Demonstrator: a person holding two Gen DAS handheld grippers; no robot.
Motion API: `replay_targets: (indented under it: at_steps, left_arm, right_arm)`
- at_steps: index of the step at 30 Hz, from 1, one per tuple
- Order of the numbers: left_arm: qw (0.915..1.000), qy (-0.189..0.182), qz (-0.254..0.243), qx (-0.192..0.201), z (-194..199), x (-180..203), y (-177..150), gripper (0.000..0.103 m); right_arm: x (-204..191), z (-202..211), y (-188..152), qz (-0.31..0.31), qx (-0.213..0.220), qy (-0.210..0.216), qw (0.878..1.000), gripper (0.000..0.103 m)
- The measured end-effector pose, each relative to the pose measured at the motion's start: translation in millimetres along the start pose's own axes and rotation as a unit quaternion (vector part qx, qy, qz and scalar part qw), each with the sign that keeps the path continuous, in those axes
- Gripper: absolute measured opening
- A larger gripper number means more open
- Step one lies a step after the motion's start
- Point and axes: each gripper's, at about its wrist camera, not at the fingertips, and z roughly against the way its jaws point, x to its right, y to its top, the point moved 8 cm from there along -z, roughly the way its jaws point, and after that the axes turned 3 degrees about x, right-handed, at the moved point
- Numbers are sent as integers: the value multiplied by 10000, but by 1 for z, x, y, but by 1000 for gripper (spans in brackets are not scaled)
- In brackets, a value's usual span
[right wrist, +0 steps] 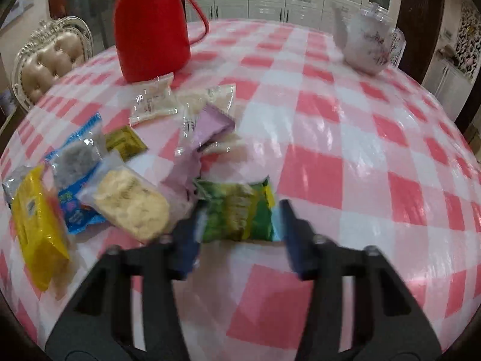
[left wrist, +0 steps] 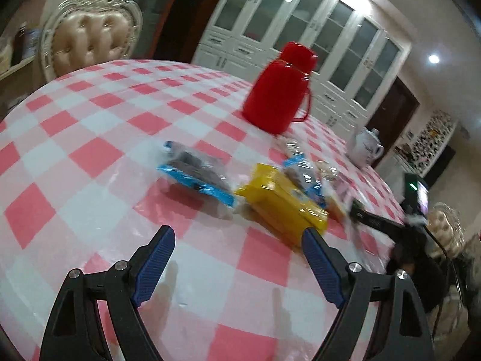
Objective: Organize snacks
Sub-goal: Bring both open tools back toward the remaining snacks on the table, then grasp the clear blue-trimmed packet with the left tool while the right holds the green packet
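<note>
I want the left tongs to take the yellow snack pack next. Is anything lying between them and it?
Nothing visible does. The left tongs are open over bare checked tablecloth, and the yellow snack pack lies just ahead, by the right finger's tip. The blue packet lies off to the pack's left.

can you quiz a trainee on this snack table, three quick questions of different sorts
1. True or false: the left claw is shut on a snack.
2. Which packet sits between the right claw fingers? A) yellow packet B) green packet C) purple packet
3. Fill in: behind the snacks stand a teapot and a red ____.

Key: 1 false, it is open over bare cloth; 2 B; 3 flask
</note>
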Motion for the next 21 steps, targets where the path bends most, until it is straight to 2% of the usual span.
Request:
replay_targets:
  at_steps: [2, 6, 11, 13, 14, 16, 19, 21]
  left_arm:
    - [9998, 115, 57, -131, -6, -10, 0, 87]
    - [9985, 60, 334, -429, -17, -19, -6, 87]
    - [9973, -38, 593, -426, -24, -23, 3, 87]
    - [9973, 178, 688, -178, -28, -29, 24, 87]
    - [9967, 430, 678, -92, -32, -33, 39, 87]
    - [9948, 760, 568, -361, -48, -35, 53, 87]
    - [9923, 926, 340, -752, -71, -31, 62, 87]
    - [9876, 1187, 53, -1031, -88, -31, 62, 87]
  right_arm:
    - [-5, 11, -9, 138, 21, -94, 9999, 37]
    - [-21, 53, -37, 109, 183, 250, 9995, 36]
    - [-41, 109, -71, 82, 470, 795, 9957, 36]
    - [-52, 122, -82, 23, 552, 1077, 9926, 36]
    - [-55, 123, -85, 20, 588, 1116, 9920, 36]
    - [-61, 121, -93, -39, 548, 1233, 9908, 37]
    - [-60, 119, -93, -247, 435, 1401, 9889, 37]
    - [-54, 116, -93, -465, 397, 1580, 9855, 37]
